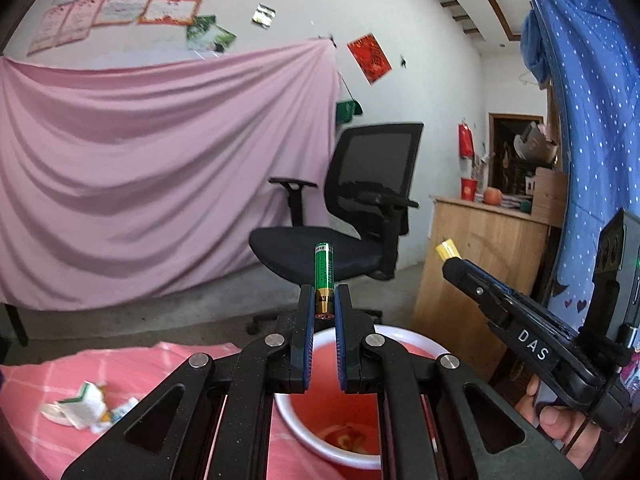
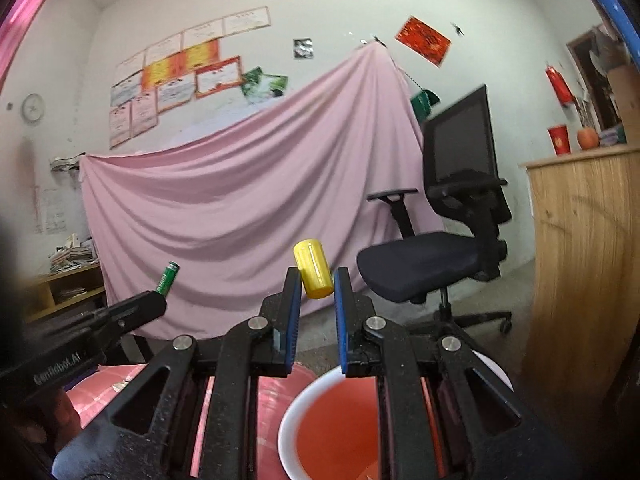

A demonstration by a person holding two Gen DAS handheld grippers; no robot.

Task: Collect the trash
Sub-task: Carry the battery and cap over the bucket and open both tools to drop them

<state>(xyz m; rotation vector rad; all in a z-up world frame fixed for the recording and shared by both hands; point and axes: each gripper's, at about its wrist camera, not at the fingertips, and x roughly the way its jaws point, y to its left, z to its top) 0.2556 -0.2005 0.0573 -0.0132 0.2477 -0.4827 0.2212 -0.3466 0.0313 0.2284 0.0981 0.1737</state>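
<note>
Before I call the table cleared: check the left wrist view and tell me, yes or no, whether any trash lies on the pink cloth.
Yes, crumpled paper scraps lie on the pink checked cloth.

Soft, even daylight fills the room, with no hard shadows. The office chair (image 1: pixel 360 208) looks slightly motion-smeared; both views bow and darken at the edges.

Glossy battery (image 1: pixel 323 276), matt cloth drape (image 1: pixel 160 168), wood cabinet (image 1: pixel 476 256)

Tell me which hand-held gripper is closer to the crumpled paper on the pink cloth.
Left. The left hand-held gripper, shut on a green battery, is up beside the crumpled paper; the right hand-held gripper is farther off, across the red bin.
</note>
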